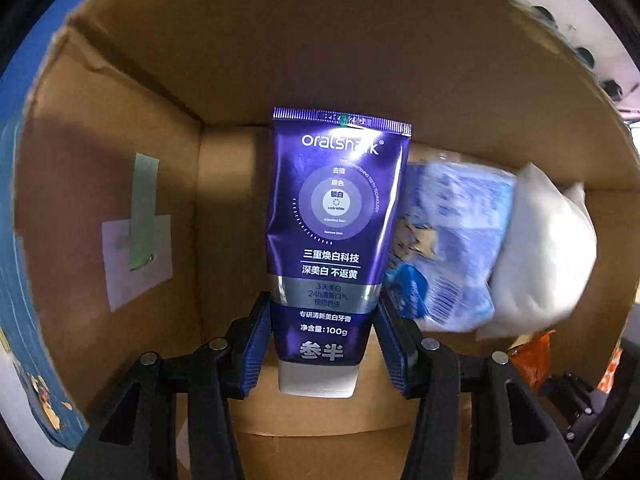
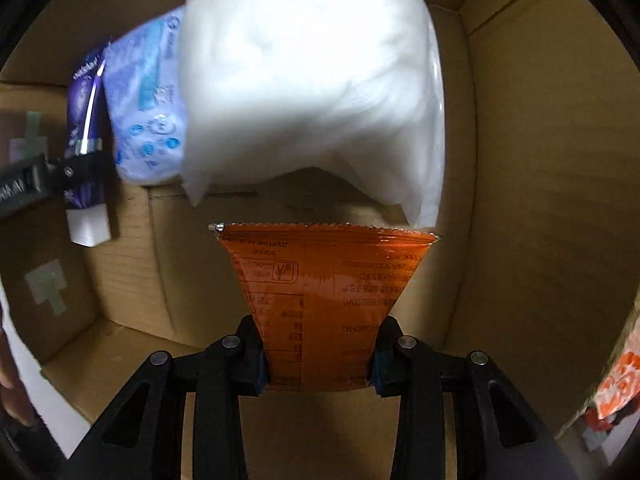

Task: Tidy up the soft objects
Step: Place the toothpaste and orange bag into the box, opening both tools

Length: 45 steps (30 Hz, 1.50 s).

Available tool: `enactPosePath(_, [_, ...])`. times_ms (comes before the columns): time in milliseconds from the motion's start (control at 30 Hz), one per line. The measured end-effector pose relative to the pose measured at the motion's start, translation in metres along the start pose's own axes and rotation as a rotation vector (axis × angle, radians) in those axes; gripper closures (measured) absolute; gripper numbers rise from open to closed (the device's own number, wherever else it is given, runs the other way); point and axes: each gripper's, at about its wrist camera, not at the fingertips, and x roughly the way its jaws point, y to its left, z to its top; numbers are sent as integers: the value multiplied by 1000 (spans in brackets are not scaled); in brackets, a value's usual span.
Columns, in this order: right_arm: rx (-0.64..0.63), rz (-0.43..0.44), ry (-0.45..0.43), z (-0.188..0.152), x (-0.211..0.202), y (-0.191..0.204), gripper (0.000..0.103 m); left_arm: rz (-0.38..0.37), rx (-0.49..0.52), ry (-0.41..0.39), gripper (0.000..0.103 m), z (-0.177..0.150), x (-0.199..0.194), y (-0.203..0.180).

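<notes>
My left gripper (image 1: 322,340) is shut on a purple toothpaste tube (image 1: 336,220), held cap-down inside a cardboard box (image 1: 120,140). Next to it on the right lie a blue wipes pack (image 1: 448,248) and a white soft bag (image 1: 540,256). My right gripper (image 2: 318,354) is shut on an orange foil packet (image 2: 324,288) inside the same box, below the white soft bag (image 2: 312,92). In the right wrist view the wipes pack (image 2: 144,108), the toothpaste tube (image 2: 86,120) and the left gripper (image 2: 60,176) show at the left.
The box walls (image 2: 540,160) close in on all sides. A taped paper label (image 1: 138,248) sticks to the left wall. An orange and white item (image 2: 616,384) shows outside the box at the right edge.
</notes>
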Motion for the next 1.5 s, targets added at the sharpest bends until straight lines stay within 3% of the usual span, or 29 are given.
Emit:
enactPosePath(133, [-15,-26,10,7,4,1,61,-26,-37,23,52,4,3,9])
enactPosePath(367, [-20,-26,-15,14,-10,8,19,-61,-37,51,50,-1,-14,4])
enactPosePath(433, [-12,-13,-20,12,-15,8,17,-54,-24,41,49,-2,-23,-1])
enactPosePath(600, [9,40,-47,0,-32,13,9,-76,-29,12,28,-23,-44,-14])
enactPosePath(667, [11,50,-71,-6,-40,15,1,-81,-8,-12,20,-39,-53,-19])
enactPosePath(867, [2,-1,-178,-32,-69,24,0,-102,1,-115,0,-80,-83,-23])
enactPosePath(1267, [-6,-12,-352,-106,-117,22,0,8,72,-355,0,-139,-144,7])
enactPosePath(1500, [-2,12,-444,-151,-150,26,0,22,90,-443,0,-177,-164,7])
